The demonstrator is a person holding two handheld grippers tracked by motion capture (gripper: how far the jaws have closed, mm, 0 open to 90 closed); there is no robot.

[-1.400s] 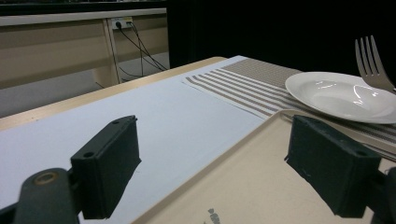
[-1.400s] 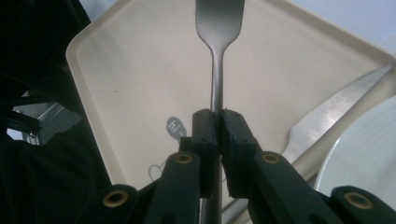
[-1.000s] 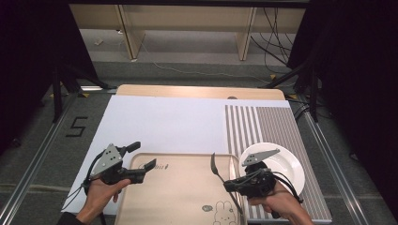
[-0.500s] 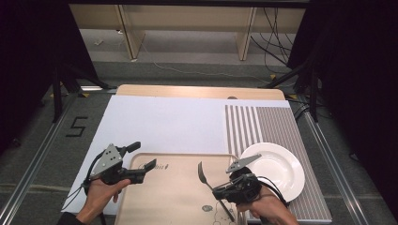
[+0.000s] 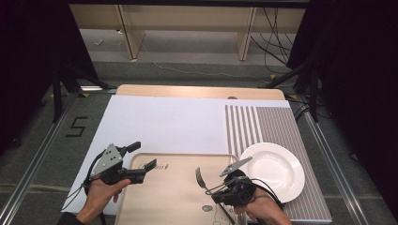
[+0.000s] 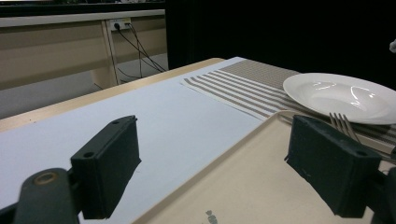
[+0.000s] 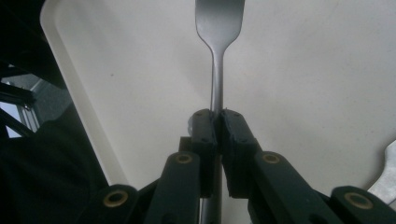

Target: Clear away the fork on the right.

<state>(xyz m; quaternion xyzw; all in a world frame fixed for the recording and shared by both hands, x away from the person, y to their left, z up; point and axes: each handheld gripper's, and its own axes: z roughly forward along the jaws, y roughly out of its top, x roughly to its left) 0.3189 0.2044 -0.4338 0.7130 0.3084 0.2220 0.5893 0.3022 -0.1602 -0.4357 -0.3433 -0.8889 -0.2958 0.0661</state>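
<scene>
Fork (image 7: pixel 217 70) | pinched at its handle by right gripper (image 7: pixel 218 122), over beige tray (image 5: pixel 178 197) | left gripper (image 5: pixel 142 158) spread wide, empty, at tray's left rim | white plate (image 5: pixel 274 171) beside tray

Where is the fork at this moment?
In the high view the fork is held by the right hand-held gripper above the beige tray, just left of the white plate.

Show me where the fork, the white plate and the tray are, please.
fork (image 7: pixel 218 28): right gripper view, on the broad neck below the tines.
white plate (image 5: pixel 272 165): high view, on the middle of its bowl.
tray (image 5: pixel 173 197): high view, on a bare part of its floor.
</scene>
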